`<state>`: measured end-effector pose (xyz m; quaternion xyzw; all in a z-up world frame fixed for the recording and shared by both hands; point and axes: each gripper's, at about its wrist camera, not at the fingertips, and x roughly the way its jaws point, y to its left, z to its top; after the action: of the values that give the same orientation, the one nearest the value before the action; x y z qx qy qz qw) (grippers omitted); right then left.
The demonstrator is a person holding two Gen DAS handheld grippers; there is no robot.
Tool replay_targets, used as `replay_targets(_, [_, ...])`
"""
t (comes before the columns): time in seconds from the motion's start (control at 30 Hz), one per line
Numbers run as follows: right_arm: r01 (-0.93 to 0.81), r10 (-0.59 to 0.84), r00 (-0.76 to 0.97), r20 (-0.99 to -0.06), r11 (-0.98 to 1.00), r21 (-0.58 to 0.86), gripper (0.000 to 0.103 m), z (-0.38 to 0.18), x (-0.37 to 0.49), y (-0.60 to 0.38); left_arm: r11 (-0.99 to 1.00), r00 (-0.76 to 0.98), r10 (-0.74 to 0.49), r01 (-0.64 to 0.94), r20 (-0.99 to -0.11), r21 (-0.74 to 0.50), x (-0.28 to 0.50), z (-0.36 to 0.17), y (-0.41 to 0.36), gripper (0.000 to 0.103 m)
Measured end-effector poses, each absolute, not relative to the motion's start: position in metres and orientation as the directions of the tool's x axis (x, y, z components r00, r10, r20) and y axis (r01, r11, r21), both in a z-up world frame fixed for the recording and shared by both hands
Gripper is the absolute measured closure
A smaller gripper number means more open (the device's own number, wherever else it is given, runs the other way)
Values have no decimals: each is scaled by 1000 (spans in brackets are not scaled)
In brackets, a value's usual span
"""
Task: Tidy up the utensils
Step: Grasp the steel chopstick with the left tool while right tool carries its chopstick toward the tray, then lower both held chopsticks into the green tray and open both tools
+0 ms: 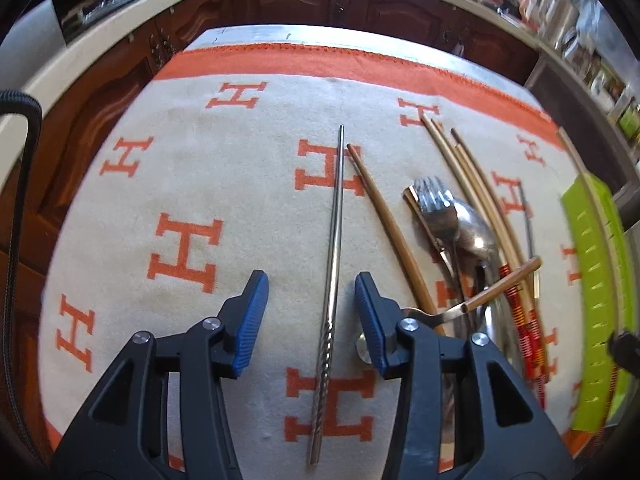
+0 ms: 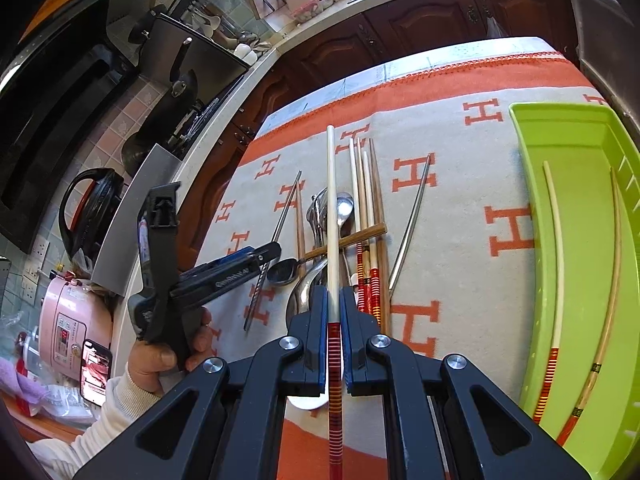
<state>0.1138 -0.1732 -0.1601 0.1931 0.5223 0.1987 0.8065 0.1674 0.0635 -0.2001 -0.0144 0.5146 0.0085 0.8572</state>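
Kitchen table under orange-lettered cloth (image 2: 460, 184). Right gripper (image 2: 334, 316) clamped on pale red-banded chopstick (image 2: 331, 216), likely bound for green tray (image 2: 560, 128) beside utensil pile (image 2: 332, 240). Left gripper (image 1: 311, 300) stood apart, straddling steel chopstick (image 1: 335, 240), ready to pinch.

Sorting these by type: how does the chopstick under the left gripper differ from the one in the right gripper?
The steel chopstick is silvery metal with a twisted end; the held chopstick is pale with a red striped end. The steel chopstick lies on the cloth between the open left gripper, untouched; the right gripper is shut on the held chopstick. Both are long, slim single sticks.
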Motion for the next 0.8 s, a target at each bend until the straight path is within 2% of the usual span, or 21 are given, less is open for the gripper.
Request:
replay_targets(0.03, [-119,522,377,-765,847,519,97,-160,114,-175,1000,475,19,-28,-880,7,168,-200,60,63])
replay_targets(0.1, [-116,520,379,-765,847,519,97,-160,114,-177,1000,471,15,-20,-882,6,171,-199,56,73])
replay_targets(0.17, [-115,521,379,-765,847,520,97,-161,114,-179,1000,464,-2,-6,-886,-5,173,-198,52,95])
replay_targets(0.2, [-113,523,378,-764,845,522,97,-161,113,-180,1000,461,2,-3,-887,0,173,-198,50,99])
replay_targets(0.3, [-109,521,382,-763,845,523,97,-161,112,-183,1000,450,13,-8,-893,11,175,-197,47,100])
replay_targets(0.47, [-99,517,407,-753,845,526,97,-156,106,-194,997,406,-22,-53,-914,-48,172,-191,53,100])
replay_targets(0.6, [-85,499,434,-750,852,517,97,-150,97,-210,996,448,-52,-38,-893,-77,155,-165,44,100])
replay_targets(0.8, [-39,435,488,-757,877,479,97,-134,86,-243,983,491,-180,75,-853,-165,129,-110,-4,100])
